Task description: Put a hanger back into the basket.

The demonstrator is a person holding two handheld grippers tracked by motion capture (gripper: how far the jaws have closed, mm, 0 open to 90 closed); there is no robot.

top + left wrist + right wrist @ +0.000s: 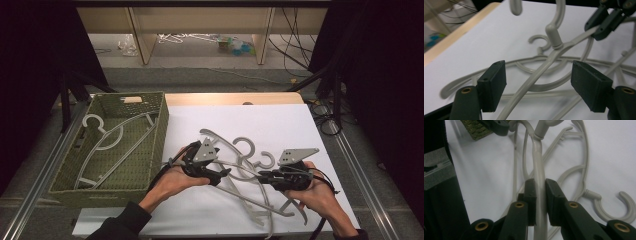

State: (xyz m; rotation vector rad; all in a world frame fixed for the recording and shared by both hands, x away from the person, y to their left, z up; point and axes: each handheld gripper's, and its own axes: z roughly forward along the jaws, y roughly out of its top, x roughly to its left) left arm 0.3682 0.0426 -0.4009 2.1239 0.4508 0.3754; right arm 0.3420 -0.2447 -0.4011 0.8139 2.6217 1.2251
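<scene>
Between right tongs (540, 202), hanger (539, 170) arm points away lengthwise.

A table (280, 125) with a white top and a light wooden strip along its far edge takes up the middle of the high view. At the left of the frame a green woven basket (159, 135) sits at the table's left edge, its right wall beside the white surface. A tangle of grey plastic hangers (240, 172) lies on the white top at lower centre, their arms crossing and their hooks curling toward the middle of the frame. Parts of the pile rest flat on the surface; one hanger is raised off it. The rest of the top, toward the upper right, is bare white.
</scene>
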